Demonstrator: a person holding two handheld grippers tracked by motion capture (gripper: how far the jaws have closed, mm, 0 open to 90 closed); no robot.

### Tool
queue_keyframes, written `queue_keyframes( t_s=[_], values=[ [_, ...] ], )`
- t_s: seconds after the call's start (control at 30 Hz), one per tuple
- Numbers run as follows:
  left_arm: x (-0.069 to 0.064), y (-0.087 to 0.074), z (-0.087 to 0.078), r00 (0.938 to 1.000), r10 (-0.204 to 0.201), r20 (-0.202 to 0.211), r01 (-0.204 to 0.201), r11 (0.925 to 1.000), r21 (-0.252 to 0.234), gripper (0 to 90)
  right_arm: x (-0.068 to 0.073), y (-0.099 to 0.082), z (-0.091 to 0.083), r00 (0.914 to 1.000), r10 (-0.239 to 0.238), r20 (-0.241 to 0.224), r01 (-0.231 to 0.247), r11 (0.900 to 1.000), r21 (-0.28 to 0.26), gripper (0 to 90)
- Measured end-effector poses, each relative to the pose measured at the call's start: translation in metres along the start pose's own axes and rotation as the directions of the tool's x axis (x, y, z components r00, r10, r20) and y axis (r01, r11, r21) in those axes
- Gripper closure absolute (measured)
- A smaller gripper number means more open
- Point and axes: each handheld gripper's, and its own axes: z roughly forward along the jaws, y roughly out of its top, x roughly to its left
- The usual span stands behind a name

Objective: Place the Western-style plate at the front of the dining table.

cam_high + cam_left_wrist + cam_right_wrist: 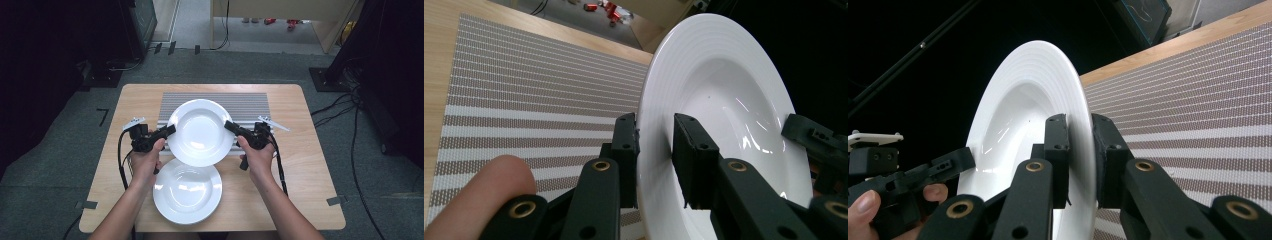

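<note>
Currently the upper plate hangs above the striped mat, its rim clamped on opposite sides by the left gripper and right gripper. Risk: uneven hand motion may slip the glazed rim free. A second plate lies directly below, near the table edge; a drop would strike it.

The upper plate hides the far rim of the lower plate and the middle of the striped mat.
</note>
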Motion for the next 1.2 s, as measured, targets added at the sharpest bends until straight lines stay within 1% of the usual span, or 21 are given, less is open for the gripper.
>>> queue_keyframes(
  t_s=[0.17, 0.2, 0.3, 0.4, 0.5, 0.67, 0.73, 0.8, 0.9, 1.03, 1.1, 1.2],
  values=[
    [0.006, 0.006, 0.011, 0.9998, -0.016, -0.007, 0.016, 0.9998, 0.009, 73.3, -0.008, 0.008, 0.010, 0.9999, 0.010, 0.009, -0.010, 0.9999, 0.009, 81.0],
    [0.007, 0.007, 0.014, 0.9998, -0.019, -0.012, 0.019, 0.9998, 0.010, 73.2, -0.009, 0.009, 0.012, 0.9998, 0.019, 0.010, -0.019, 0.9998, 0.010, 80.9],
    [0.010, 0.011, 0.022, 0.9996, -0.020, -0.019, 0.020, 0.9997, 0.014, 73.3, -0.016, 0.012, 0.018, 0.9995, 0.026, 0.017, -0.027, 0.9995, 0.017, 80.8],
    [0.014, 0.013, 0.031, 0.9996, -0.022, -0.018, 0.023, 0.9993, 0.029, 73.3, -0.022, 0.015, 0.024, 0.9991, 0.034, 0.026, -0.034, 0.9991, 0.026, 80.7],
    [0.018, 0.016, 0.041, 0.9991, -0.039, -0.016, 0.040, 0.9984, 0.041, 73.3, -0.027, 0.019, 0.029, 0.9986, 0.036, 0.038, -0.037, 0.9988, 0.034, 80.6],
    [0.023, 0.021, 0.056, 0.9984, -0.053, -0.021, 0.054, 0.9969, 0.057, 73.0, -0.036, 0.027, 0.037, 0.9973, 0.045, 0.059, -0.047, 0.9984, 0.031, 80.7],
    [0.026, 0.024, 0.061, 0.9980, -0.062, -0.011, 0.063, 0.9958, 0.067, 73.1, -0.039, 0.030, 0.040, 0.9968, 0.046, 0.065, -0.048, 0.9984, 0.029, 80.7],
    [0.028, 0.027, 0.067, 0.9981, -0.059, -0.019, 0.061, 0.9952, 0.077, 73.2, -0.043, 0.031, 0.042, 0.9958, 0.065, 0.065, -0.066, 0.9976, 0.021, 80.8],
    [0.030, 0.028, 0.075, 0.9977, -0.056, -0.038, 0.059, 0.9943, 0.088, 73.1, -0.052, 0.031, 0.048, 0.9936, 0.084, 0.075, -0.087, 0.9959, 0.027, 80.5],
    [0.036, 0.029, 0.085, 0.9965, -0.064, -0.055, 0.070, 0.9905, 0.119, 73.0, -0.062, 0.029, 0.055, 0.9894, 0.113, 0.090, -0.117, 0.9926, 0.034, 80.3],
    [0.038, 0.030, 0.090, 0.9965, -0.061, -0.057, 0.068, 0.9886, 0.134, 73.1, -0.066, 0.028, 0.057, 0.9859, 0.137, 0.096, -0.142, 0.9888, 0.045, 80.3],
    [0.041, 0.031, 0.098, 0.9963, -0.055, -0.066, 0.064, 0.9858, 0.155, 72.9, -0.074, 0.027, 0.061, 0.9822, 0.157, 0.103, -0.163, 0.9852, 0.053, 80.3]
  ],
)
